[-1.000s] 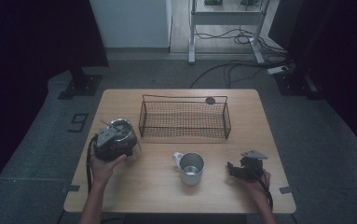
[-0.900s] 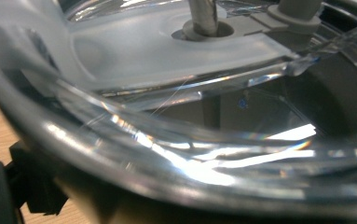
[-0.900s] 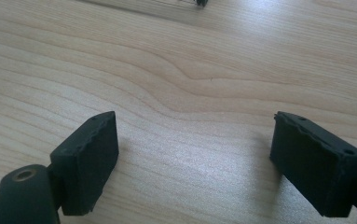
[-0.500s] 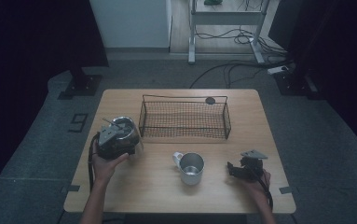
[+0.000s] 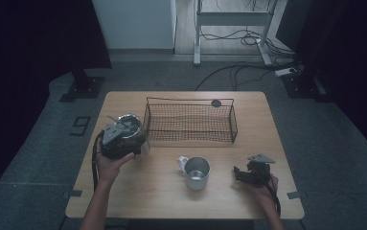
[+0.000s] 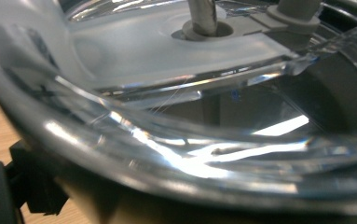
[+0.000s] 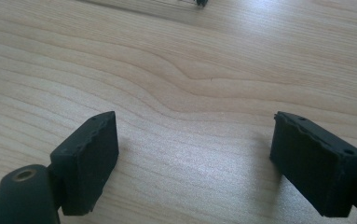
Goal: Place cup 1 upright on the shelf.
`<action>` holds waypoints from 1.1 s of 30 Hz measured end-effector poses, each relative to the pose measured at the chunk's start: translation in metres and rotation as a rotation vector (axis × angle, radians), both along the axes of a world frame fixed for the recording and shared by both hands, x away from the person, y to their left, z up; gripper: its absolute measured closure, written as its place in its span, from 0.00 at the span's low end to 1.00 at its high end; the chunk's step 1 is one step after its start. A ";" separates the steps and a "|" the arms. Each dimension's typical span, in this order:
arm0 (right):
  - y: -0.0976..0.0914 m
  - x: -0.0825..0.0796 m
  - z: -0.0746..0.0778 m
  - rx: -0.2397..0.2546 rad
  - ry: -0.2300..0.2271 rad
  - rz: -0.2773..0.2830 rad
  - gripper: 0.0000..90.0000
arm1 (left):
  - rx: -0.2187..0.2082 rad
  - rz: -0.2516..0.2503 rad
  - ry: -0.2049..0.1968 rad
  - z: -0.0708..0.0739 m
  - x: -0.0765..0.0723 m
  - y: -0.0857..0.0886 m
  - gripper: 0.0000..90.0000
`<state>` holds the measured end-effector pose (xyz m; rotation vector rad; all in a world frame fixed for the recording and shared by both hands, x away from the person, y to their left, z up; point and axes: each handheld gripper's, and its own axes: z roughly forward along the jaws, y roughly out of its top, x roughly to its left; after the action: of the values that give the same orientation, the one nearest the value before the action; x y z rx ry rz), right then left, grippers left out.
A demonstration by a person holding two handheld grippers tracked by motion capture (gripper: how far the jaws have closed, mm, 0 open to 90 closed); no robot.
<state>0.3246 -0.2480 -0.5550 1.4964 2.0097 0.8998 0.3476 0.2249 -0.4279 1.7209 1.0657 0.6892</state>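
Glass jar with metal rim and clear lid, near left edge of table, just left of wire basket; lifted or resting, cannot tell. Left hand-held gripper clamped on near side of jar, held by left hand. Jar rim close up in left gripper view, with clear lid and small metal stem through its centre. Wire basket: black mesh, rectangular, at middle of far half of table; small dark round item at its far rim. Metal mug: upright, handle toward left, on near middle of table, well apart from jar. Right hand-held gripper: resting low on table at right of mug, in right hand; jaws parted over bare wood, nothing between pads.
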 end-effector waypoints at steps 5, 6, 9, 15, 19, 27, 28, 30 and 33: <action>0.000 0.000 0.000 0.000 0.000 -0.001 0.16 | -0.006 -0.009 0.000 0.005 0.002 -0.004 0.05; 0.000 0.000 0.000 0.000 0.000 -0.001 0.16 | -0.009 -0.013 0.000 0.007 0.003 -0.005 0.05; 0.000 0.000 0.000 0.000 0.000 0.000 0.16 | -0.012 -0.017 -0.001 0.009 0.004 -0.007 0.05; 0.000 0.000 0.000 0.000 0.000 -0.001 0.16 | -0.021 -0.027 0.000 0.014 0.007 -0.009 0.05; 0.000 0.000 0.000 0.000 0.000 -0.001 0.16 | -0.019 -0.025 0.000 0.016 0.010 -0.010 0.05; 0.000 0.000 0.000 0.001 0.001 -0.001 0.16 | -0.013 -0.035 0.002 0.019 0.014 -0.015 0.05; 0.000 0.000 0.000 0.001 0.000 -0.001 0.16 | -0.013 -0.035 0.002 0.019 0.014 -0.015 0.05; 0.000 0.000 0.000 0.000 0.001 -0.001 0.16 | -0.011 -0.039 0.000 0.021 0.017 -0.018 0.05; 0.000 0.000 0.000 0.001 0.000 -0.001 0.16 | -0.016 -0.046 0.001 0.023 0.018 -0.020 0.05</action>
<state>0.3246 -0.2481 -0.5550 1.4979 2.0090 0.8998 0.3658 0.2054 -0.4047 1.7272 1.0263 0.6496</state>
